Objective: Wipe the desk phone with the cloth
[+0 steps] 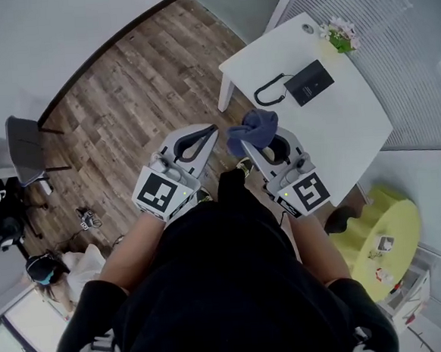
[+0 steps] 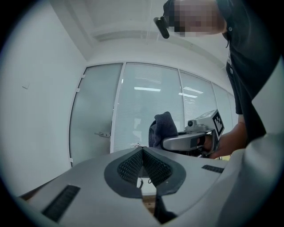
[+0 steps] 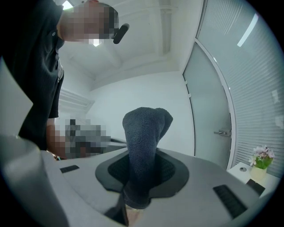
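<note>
Left gripper [image 1: 204, 133], centre-left, is held with jaws closed on nothing; the cloth [image 1: 252, 127] is pinched in the right gripper [image 1: 262, 144] at centre. The desk phone [image 1: 309, 82] lies upper right on the white table [image 1: 353, 123], well apart, so wiping is judged not started: the cloth must be brought onto it. No legible writing is seen.

The shirt [image 1: 230, 292] is black, short-sleeved; left claw [image 1: 211, 130] and right claw [image 1: 248, 145] are pale grey with black mesh pads [image 2: 131, 167] and black-and-white marker cubes [image 1: 159, 193].
</note>
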A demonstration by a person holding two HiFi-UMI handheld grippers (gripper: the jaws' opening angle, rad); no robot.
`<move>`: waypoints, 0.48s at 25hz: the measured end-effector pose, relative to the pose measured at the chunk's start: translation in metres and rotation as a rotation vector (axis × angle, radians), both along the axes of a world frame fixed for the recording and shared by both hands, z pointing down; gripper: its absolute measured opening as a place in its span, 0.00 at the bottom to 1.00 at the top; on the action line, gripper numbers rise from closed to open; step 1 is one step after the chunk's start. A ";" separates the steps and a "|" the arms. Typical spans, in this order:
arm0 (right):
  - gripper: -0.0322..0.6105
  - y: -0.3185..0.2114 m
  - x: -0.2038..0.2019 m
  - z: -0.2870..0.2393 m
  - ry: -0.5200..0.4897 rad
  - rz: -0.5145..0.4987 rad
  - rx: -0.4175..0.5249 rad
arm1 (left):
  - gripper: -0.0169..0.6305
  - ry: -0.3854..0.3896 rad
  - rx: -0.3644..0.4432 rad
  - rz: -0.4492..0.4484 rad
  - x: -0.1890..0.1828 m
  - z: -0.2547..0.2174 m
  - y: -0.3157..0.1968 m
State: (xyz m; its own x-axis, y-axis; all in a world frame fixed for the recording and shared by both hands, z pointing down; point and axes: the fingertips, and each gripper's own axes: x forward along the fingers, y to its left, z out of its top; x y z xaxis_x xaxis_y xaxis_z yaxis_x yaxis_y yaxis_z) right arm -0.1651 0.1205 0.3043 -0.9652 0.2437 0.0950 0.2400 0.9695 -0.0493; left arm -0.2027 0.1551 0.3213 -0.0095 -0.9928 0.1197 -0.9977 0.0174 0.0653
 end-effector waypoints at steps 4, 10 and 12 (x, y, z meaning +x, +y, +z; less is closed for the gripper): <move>0.21 -0.045 0.000 0.003 -0.002 0.047 -0.011 | 0.04 -0.010 -0.026 0.052 0.001 0.004 -0.041; 0.21 -0.117 -0.004 0.005 -0.009 0.112 -0.011 | 0.04 -0.016 -0.033 0.124 -0.002 0.006 -0.116; 0.21 -0.139 -0.002 0.008 -0.001 0.136 0.000 | 0.04 -0.015 -0.032 0.145 0.000 0.006 -0.142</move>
State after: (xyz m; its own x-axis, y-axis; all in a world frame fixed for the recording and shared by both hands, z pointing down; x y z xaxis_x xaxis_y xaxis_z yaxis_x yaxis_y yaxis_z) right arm -0.1675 -0.0182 0.3122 -0.9894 0.1105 0.0942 0.1062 0.9931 -0.0492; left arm -0.2029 0.0133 0.3274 0.1314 -0.9796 0.1522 -0.9908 -0.1248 0.0523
